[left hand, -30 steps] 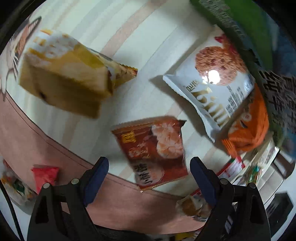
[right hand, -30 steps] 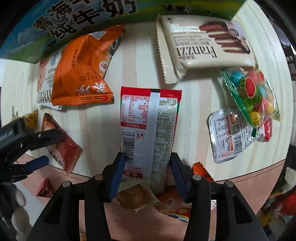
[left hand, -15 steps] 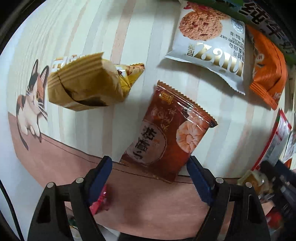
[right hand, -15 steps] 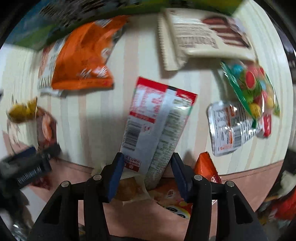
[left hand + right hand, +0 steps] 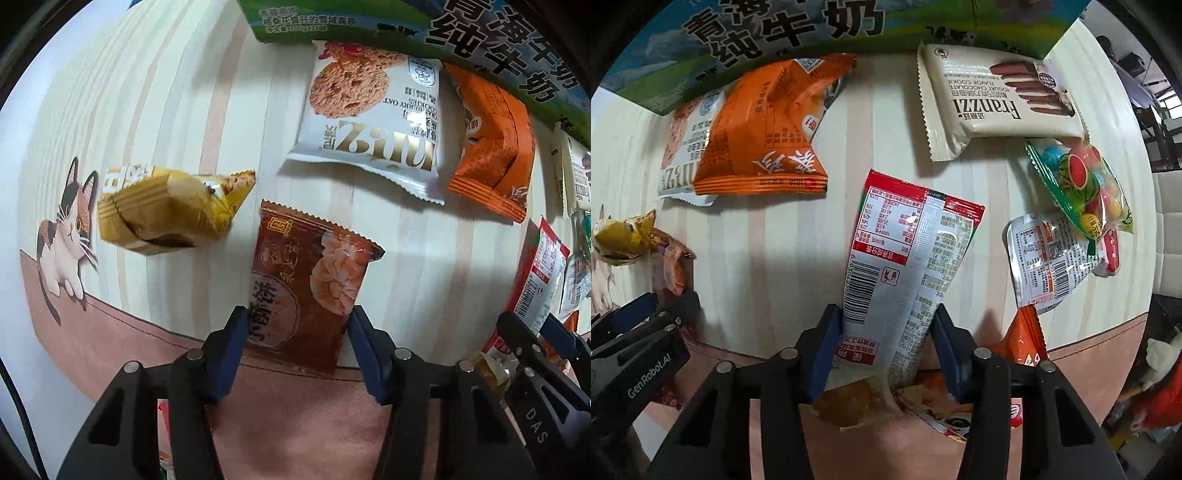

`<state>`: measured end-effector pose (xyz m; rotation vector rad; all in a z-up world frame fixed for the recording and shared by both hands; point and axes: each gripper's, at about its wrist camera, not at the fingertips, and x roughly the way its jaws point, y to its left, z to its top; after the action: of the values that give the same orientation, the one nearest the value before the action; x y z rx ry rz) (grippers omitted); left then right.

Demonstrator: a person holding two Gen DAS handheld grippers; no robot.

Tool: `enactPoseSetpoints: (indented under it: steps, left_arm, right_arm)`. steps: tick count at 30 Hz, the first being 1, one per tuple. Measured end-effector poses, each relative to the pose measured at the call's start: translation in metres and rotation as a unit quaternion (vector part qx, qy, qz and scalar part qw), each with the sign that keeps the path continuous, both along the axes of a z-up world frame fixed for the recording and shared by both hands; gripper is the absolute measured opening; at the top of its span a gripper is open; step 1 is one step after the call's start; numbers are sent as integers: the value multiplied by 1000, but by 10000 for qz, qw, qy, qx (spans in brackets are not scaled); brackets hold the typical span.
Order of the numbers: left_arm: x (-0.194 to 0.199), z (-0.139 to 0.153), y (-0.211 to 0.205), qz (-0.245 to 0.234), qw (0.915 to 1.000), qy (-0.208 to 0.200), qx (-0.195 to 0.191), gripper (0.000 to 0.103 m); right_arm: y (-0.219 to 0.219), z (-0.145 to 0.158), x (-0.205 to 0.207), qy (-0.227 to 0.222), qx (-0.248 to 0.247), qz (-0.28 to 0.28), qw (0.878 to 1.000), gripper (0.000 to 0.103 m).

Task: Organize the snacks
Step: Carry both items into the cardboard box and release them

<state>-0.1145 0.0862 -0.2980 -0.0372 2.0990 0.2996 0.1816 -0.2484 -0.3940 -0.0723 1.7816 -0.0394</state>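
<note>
The left gripper (image 5: 297, 332) has its blue pads against both side edges of a brown shrimp-cracker packet (image 5: 308, 284), and its jaws are closing on it; the packet fills the gap and appears gripped at its lower end. The right gripper (image 5: 886, 332) is likewise closing, with its pads pressed on the lower part of a red-and-silver sachet (image 5: 905, 266) lying back side up. Both packets sit near the front edge of the striped mat (image 5: 166, 92), at about 6 o'clock in each wrist view.

Along the far side, against the green milk carton (image 5: 783, 29) at 12 o'clock, some snacks already lie in a rough row: a white oat-cookie bag (image 5: 373, 122), an orange packet (image 5: 768, 136) partly over it, and a cream chocolate-cookie pack (image 5: 997, 96). At 3 o'clock in the right view a bag of coloured candies (image 5: 1082, 184) overlaps a silver pouch (image 5: 1049, 262). A yellow wrapped snack (image 5: 166, 214) lies at 9 o'clock in the left view, beside the printed cat (image 5: 66, 232).

Judging from this, the sorting looks partly done: a few items are lined up, two are in hand, and the yellow snack, the overlapping pair and several small wrappers (image 5: 857, 402) by the right gripper's fingers remain to be placed.
</note>
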Motion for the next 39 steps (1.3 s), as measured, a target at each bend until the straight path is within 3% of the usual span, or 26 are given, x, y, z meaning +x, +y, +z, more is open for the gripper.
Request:
enactPoseSetpoints:
  steps: [10, 20, 23, 28, 31, 32, 35, 39]
  left_arm:
    - [-21, 30, 8, 133, 9997, -166, -89, 52]
    - [-1, 104, 7, 296, 9945, -773, -644, 52]
    - [26, 141, 8, 330, 9893, -1143, -838, 52]
    - [95, 169, -13, 333, 9804, -1554, -1162, 52]
    - [133, 167, -20, 265, 9785, -1663, -1193, 52]
    - [148, 165, -20, 192, 9788, -1667, -1176, 52]
    - [182, 150, -13, 154, 9802, -1613, -1137, 52]
    - [230, 119, -3, 247, 9843, -1340, -1120, 52]
  right_arm:
    - [-52, 31, -17, -190, 596, -319, 9975, 46]
    - [-41, 120, 31, -931, 1376, -327, 9856, 45]
    - [-34, 162, 58, -1132, 1524, -146, 9817, 45]
    - [-38, 219, 102, -1433, 1846, 48, 9723, 45]
    - [-34, 236, 142, -1626, 1861, 199, 9688, 45]
    - [-35, 246, 153, -1965, 2063, 141, 9584, 45]
    - [-34, 268, 196, -2169, 1872, 294, 9576, 45]
    - [-31, 267, 252, -2163, 1661, 468, 9610, 45]
